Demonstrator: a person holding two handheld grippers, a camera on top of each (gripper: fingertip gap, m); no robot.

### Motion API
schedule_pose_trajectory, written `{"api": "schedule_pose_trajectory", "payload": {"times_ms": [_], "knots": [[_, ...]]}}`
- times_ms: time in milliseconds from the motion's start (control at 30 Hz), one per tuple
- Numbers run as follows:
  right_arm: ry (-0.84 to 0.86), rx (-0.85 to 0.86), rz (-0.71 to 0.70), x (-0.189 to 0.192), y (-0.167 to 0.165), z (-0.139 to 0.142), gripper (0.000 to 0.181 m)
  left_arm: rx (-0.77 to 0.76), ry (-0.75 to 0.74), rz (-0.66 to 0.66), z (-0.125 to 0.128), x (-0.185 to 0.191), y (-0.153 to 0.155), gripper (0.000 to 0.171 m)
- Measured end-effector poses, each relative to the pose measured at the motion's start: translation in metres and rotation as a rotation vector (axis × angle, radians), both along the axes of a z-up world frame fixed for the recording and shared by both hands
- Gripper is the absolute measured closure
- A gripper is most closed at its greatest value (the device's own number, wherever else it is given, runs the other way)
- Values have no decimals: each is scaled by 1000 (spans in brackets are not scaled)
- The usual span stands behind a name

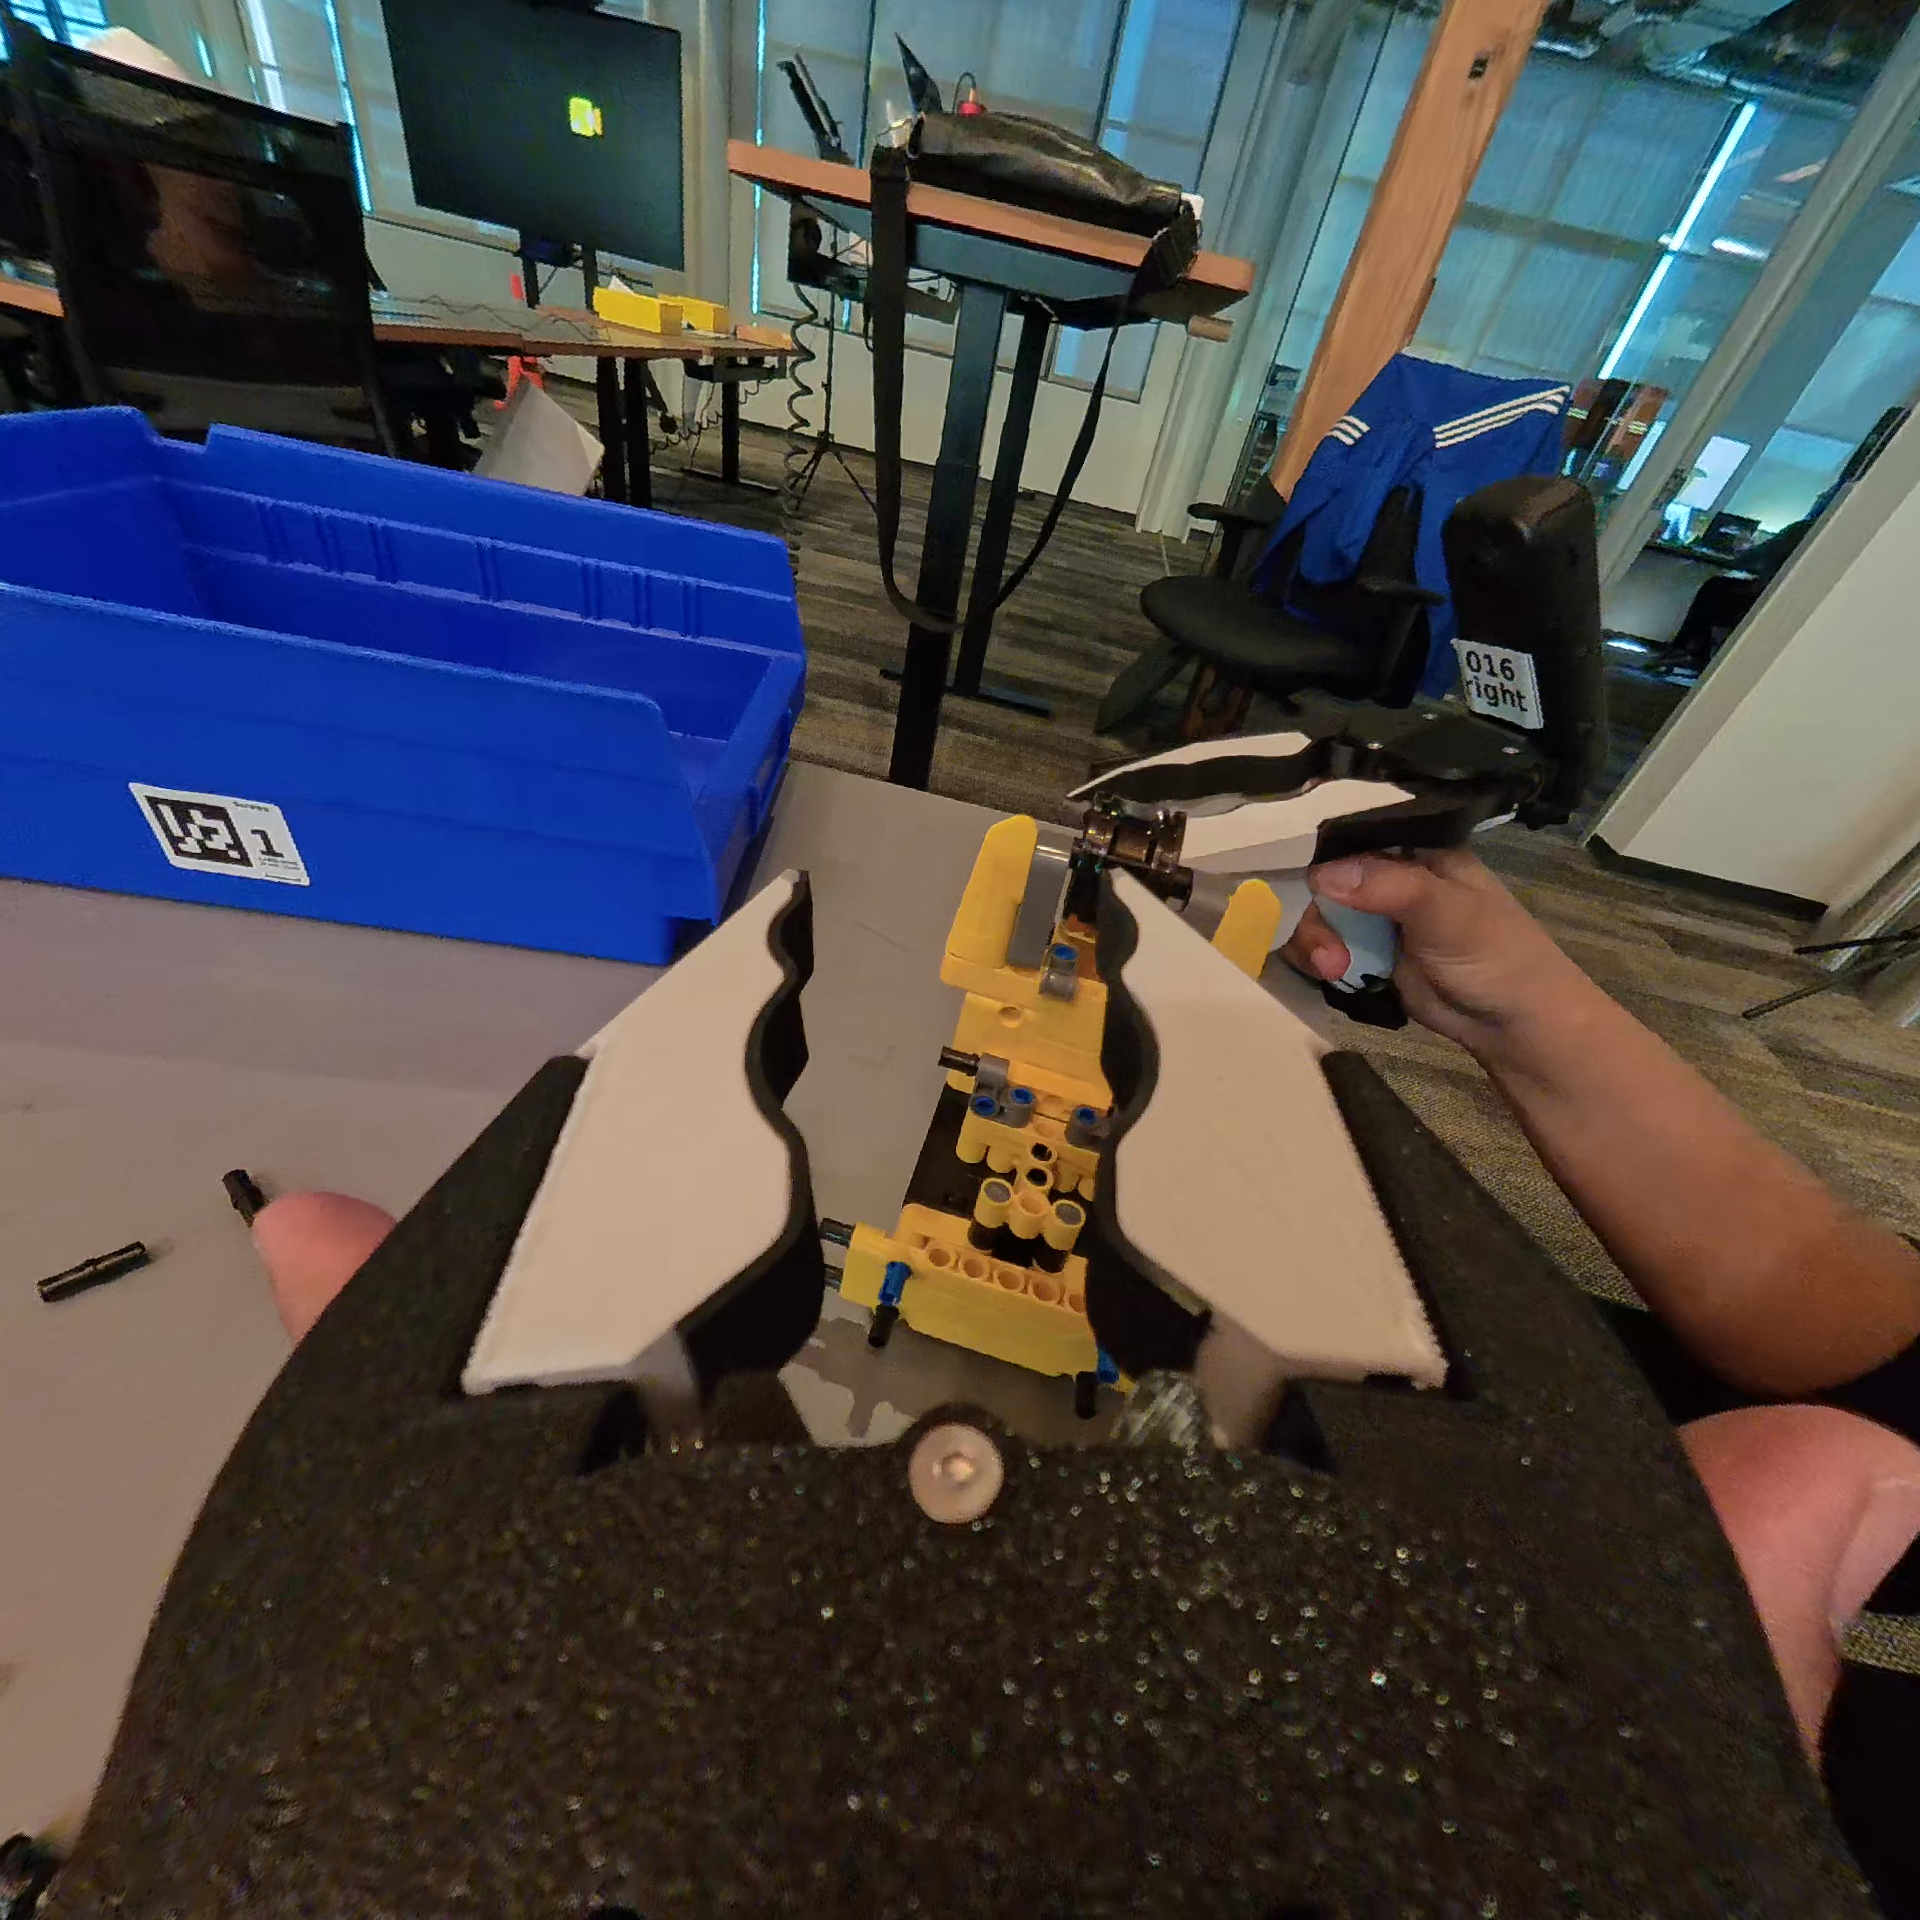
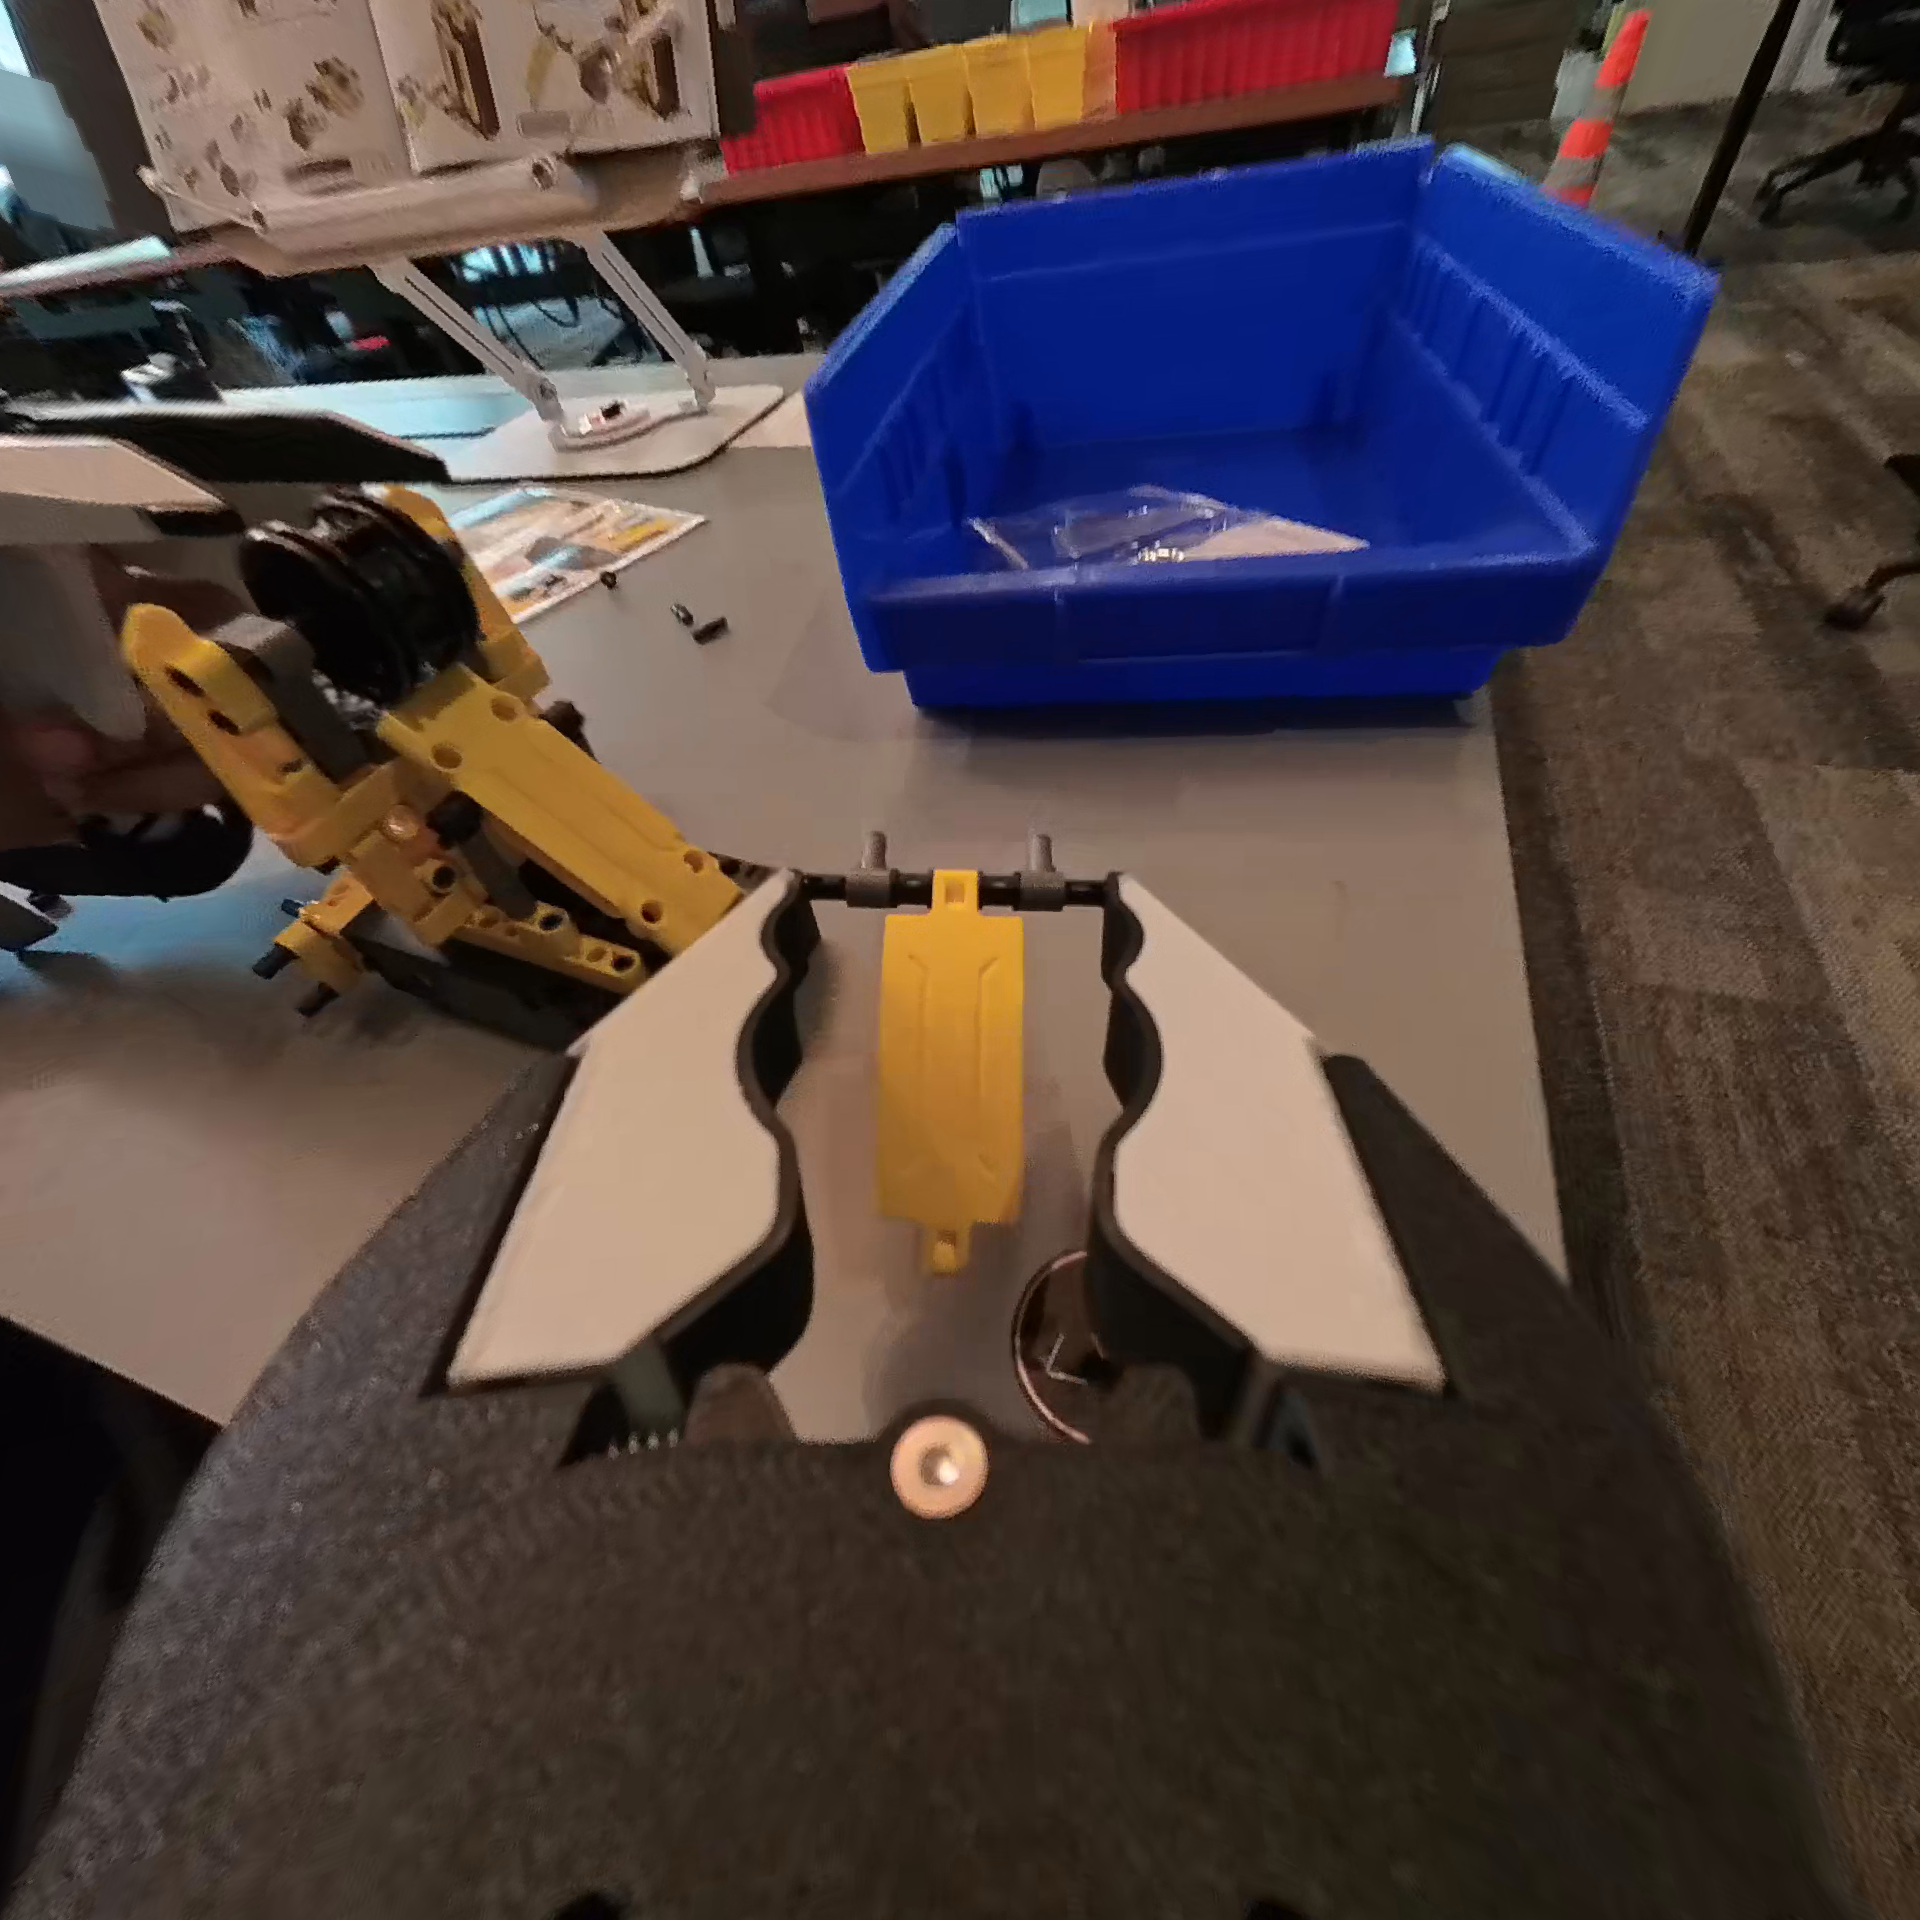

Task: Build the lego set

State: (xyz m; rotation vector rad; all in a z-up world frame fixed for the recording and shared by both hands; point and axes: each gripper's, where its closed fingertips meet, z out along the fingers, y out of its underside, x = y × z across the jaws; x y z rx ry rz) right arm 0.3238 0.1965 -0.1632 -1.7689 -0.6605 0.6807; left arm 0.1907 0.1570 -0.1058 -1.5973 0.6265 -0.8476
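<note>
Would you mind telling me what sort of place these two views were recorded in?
Most likely an open-plan office or lab workspace. Standing desks with dark monitors and office chairs stand on carpet beyond the grey table, and shelves behind it hold red and yellow parts bins.

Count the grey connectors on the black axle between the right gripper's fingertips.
2. One grey connector sits left of the yellow panel, the other right of it, both on the black axle held by the right gripper. None seems hidden.

grey table [image 2: 1195,810] | on it: blue bin [image 2: 1226,436], yellow brick model [image 2: 499,831], leaflet [image 2: 571,540], black pins [image 2: 698,621]
</note>
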Motion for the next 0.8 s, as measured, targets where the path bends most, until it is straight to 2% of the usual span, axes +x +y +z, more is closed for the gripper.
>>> {"api": "schedule_pose_trajectory", "payload": {"times_ms": [167, 433, 800], "knots": [[-96, -3, -65, 5, 7, -13, 125, 4, 8, 17, -1, -3, 2, 117], [-253, -9, -23, -6, 2, -30, 124, -3, 15, 20, -3, -3, 3, 117], [-113, -6, 29, -6, -4, -17, 118, -30, 27, -1, -11, -4, 4, 117]]}}
